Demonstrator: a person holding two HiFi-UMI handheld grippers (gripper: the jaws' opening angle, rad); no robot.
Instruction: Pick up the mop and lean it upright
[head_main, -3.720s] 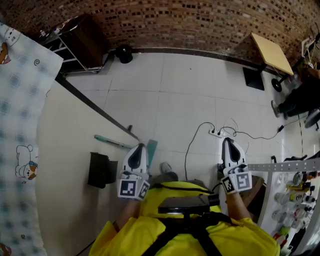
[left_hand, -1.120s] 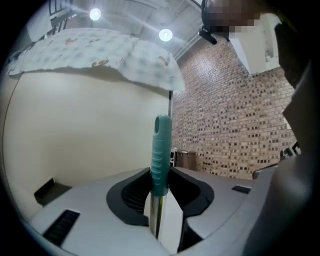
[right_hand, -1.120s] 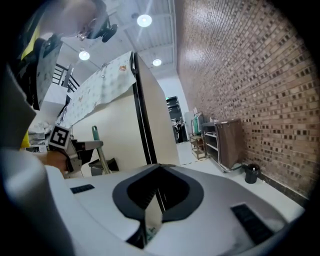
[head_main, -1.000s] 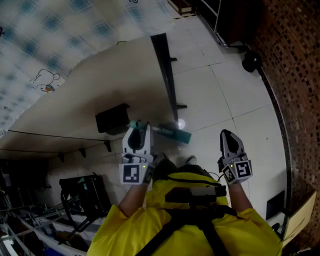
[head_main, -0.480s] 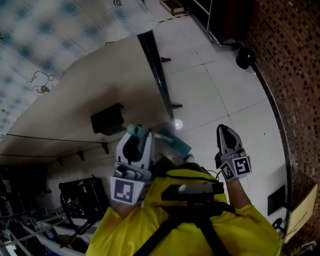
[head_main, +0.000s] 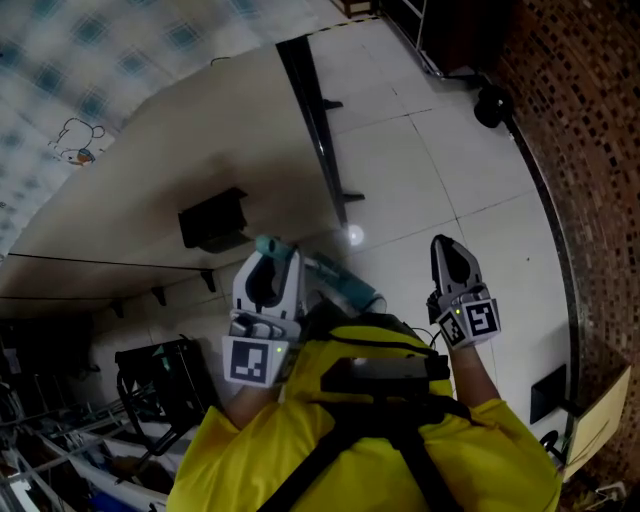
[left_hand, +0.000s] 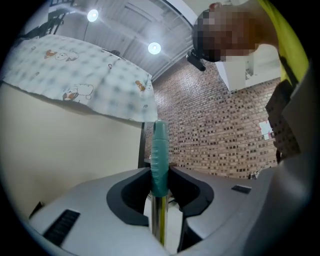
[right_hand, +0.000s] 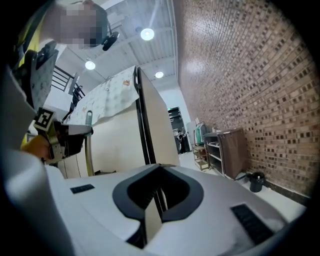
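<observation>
The mop has a metal shaft and a green grip (left_hand: 160, 160), and it stands nearly upright close to the cream wall. My left gripper (left_hand: 160, 176) is shut on the shaft just below the green grip, which sticks out past the jaws. In the head view the left gripper (head_main: 268, 264) is at centre left, and the mop's teal lower part (head_main: 348, 288) shows beside it near the floor. My right gripper (head_main: 447, 250) hangs apart to the right, shut and empty. The right gripper view shows its tips (right_hand: 159, 167) together, with the mop shaft (right_hand: 89, 147) off to the left.
A cream wall panel with a black edge post (head_main: 318, 130) runs ahead. A black box (head_main: 212, 220) is fixed to it. A brick wall (head_main: 590, 160) borders the white tiled floor (head_main: 440, 170) on the right. A covered shelf (right_hand: 229, 150) and a dark round object (head_main: 490, 105) stand by the bricks.
The mop lay on the floor earlier; now the left gripper holds its handle. Over the last second the left gripper rose slightly toward the camera with the handle. The right gripper barely moved.
</observation>
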